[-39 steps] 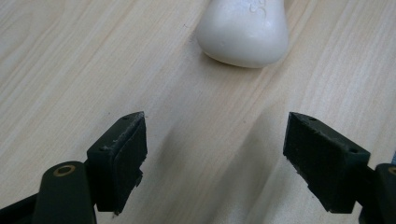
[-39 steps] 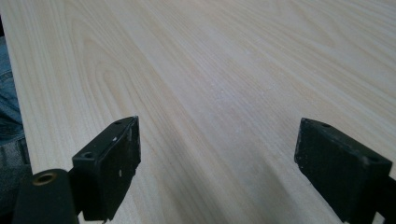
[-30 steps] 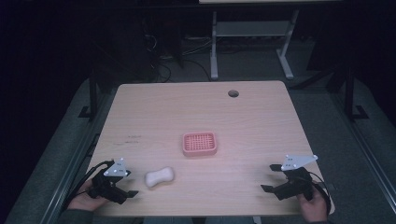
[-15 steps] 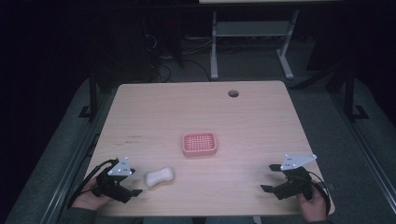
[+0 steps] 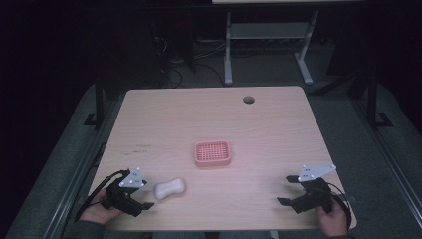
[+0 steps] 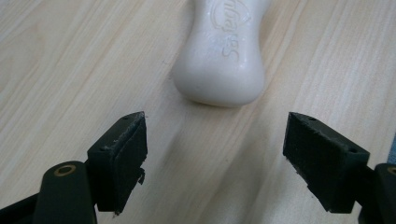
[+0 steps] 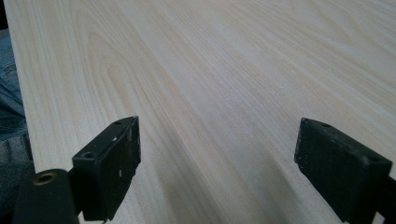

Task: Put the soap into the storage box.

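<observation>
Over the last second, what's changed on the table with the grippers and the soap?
The left gripper has crept slightly right toward the white soap bar, jaws open, nothing gripped. The soap, the pink soap dish and the open right gripper stayed put.

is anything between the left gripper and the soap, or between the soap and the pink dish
Nothing visible. The left gripper is open, with only bare table between its fingers and the soap just ahead. From the soap to the pink dish the wood is bare too.
</observation>
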{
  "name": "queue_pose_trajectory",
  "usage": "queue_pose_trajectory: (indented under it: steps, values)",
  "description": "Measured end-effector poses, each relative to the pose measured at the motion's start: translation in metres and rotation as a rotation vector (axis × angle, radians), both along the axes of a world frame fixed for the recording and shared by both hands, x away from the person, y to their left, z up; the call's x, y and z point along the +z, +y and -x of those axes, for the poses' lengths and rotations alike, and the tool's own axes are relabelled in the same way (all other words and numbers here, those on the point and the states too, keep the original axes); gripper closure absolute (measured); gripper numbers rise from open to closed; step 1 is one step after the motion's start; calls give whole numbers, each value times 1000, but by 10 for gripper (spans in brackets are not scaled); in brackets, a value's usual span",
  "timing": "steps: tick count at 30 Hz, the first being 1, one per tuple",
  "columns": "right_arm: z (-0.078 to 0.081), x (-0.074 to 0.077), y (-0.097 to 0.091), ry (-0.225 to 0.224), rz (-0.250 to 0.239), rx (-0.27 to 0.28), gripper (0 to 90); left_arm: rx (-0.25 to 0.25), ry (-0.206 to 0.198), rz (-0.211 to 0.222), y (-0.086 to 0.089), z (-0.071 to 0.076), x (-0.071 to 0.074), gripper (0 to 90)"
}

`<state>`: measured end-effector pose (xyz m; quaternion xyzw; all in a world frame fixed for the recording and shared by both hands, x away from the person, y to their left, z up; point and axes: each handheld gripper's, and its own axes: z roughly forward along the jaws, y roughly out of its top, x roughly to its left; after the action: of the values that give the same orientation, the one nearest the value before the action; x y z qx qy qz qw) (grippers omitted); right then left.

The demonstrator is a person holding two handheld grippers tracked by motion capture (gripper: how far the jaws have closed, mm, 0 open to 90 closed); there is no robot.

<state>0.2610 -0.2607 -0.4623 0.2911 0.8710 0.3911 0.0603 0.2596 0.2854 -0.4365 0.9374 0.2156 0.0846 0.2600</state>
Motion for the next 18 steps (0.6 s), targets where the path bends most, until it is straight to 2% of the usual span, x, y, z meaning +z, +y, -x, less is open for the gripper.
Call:
queue_pose_trajectory:
  steps: [2, 10, 18]
  values:
    - [0, 0, 0, -4, 1, 4, 141, -10, -3, -10, -2, 0, 0, 215]
    - [0, 0, 2, 0, 1, 5, 142, -21, -30, 3, -8, -1, 4, 218]
    - [-1, 0, 2, -5, 4, 10, 142, -32, -24, 2, -15, -4, 5, 218]
